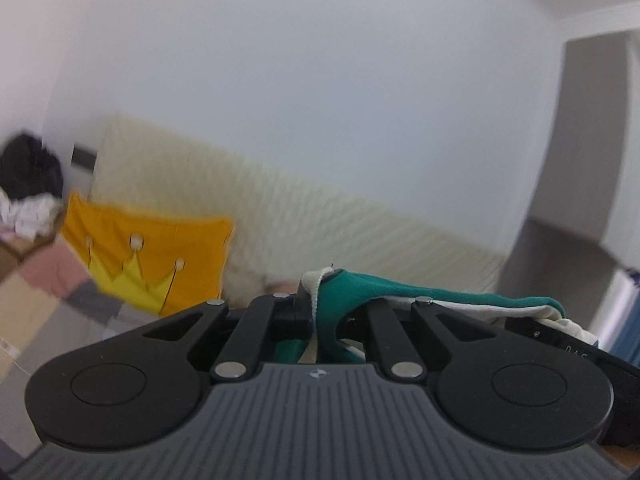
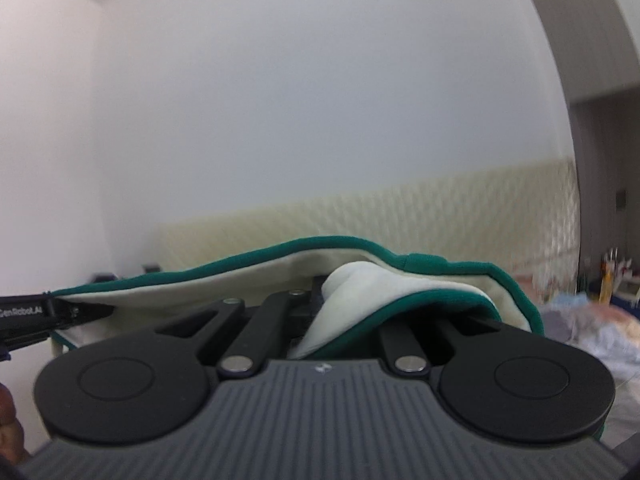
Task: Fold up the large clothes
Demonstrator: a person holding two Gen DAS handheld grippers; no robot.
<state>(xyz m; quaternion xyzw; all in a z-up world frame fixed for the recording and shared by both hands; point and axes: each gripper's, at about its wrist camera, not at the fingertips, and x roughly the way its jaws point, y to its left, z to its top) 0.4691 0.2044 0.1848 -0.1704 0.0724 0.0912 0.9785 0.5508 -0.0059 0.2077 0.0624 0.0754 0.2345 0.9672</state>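
Observation:
A large green garment with a cream lining is lifted up in front of a white wall. My left gripper is shut on one edge of it, and the cloth drapes over the right finger. In the right wrist view the same garment stretches leftwards, lining facing me. My right gripper is shut on a bunched fold of it, with the fingertips hidden under the cloth. The left gripper shows at the left edge there, pinching the garment's far end. In the left wrist view the right gripper's body is partly hidden under the cloth.
A cream padded headboard runs along the wall. A yellow crown cushion leans on it above a patchwork bedcover. Dark and pale clothes pile up at far left. Rumpled bedding lies at right.

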